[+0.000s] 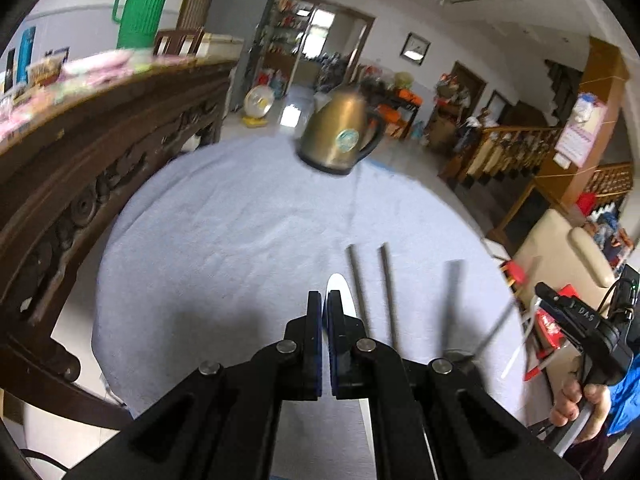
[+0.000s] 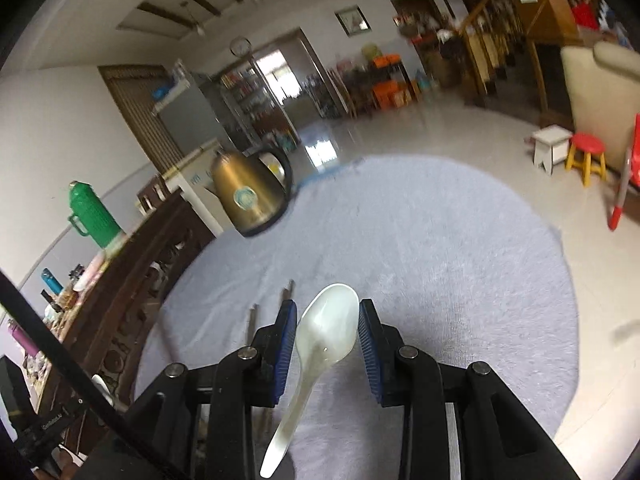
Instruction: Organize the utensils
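In the right wrist view my right gripper (image 2: 327, 332) is shut on the bowl of a white spoon (image 2: 324, 332), held above the cloth with its handle hanging back toward the camera. My left gripper (image 1: 324, 312) is shut with nothing between its pads. It hovers over a second white spoon (image 1: 337, 285) that lies on the cloth and is mostly hidden behind its fingers. Several grey metal chopsticks (image 1: 388, 292) lie side by side just right of that spoon, and they also show as chopsticks (image 2: 253, 320) left of my right fingers. The right gripper (image 1: 560, 304) and a hand show at the far right.
A round table with a pale blue cloth (image 1: 240, 220) carries a brass-coloured kettle (image 1: 340, 132) at its far side. A carved dark wooden sideboard (image 1: 80, 168) with a green thermos (image 1: 140, 8) runs along the left. Stools (image 2: 586, 156) stand on the floor to the right.
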A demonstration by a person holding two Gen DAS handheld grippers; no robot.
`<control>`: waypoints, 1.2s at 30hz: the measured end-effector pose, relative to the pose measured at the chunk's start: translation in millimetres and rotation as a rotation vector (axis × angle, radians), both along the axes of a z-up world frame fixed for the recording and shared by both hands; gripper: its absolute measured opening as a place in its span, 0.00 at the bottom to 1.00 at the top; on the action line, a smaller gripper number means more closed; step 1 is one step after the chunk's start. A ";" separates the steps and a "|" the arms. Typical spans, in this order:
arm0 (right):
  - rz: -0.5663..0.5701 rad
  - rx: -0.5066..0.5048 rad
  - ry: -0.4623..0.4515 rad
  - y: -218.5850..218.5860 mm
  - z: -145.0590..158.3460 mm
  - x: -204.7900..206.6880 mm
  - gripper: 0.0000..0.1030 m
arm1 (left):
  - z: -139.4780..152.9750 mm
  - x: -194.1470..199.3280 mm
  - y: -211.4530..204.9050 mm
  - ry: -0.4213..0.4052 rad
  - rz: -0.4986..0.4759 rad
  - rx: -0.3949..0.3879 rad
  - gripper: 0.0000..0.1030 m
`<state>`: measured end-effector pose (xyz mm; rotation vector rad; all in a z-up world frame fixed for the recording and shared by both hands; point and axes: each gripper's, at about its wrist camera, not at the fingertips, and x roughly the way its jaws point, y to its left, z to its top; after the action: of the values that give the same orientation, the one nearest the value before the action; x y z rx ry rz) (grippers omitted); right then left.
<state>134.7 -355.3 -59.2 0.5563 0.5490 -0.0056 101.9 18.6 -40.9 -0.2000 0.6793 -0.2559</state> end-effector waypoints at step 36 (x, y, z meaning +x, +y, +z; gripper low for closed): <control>0.004 -0.231 -0.269 98.7 6.5 -49.3 0.33 | -10.9 -24.0 -112.9 -0.382 -0.072 0.226 0.03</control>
<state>85.3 -256.6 -52.7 0.3232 0.2818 0.0097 77.9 -94.3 -51.7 0.0900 0.3320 -0.2750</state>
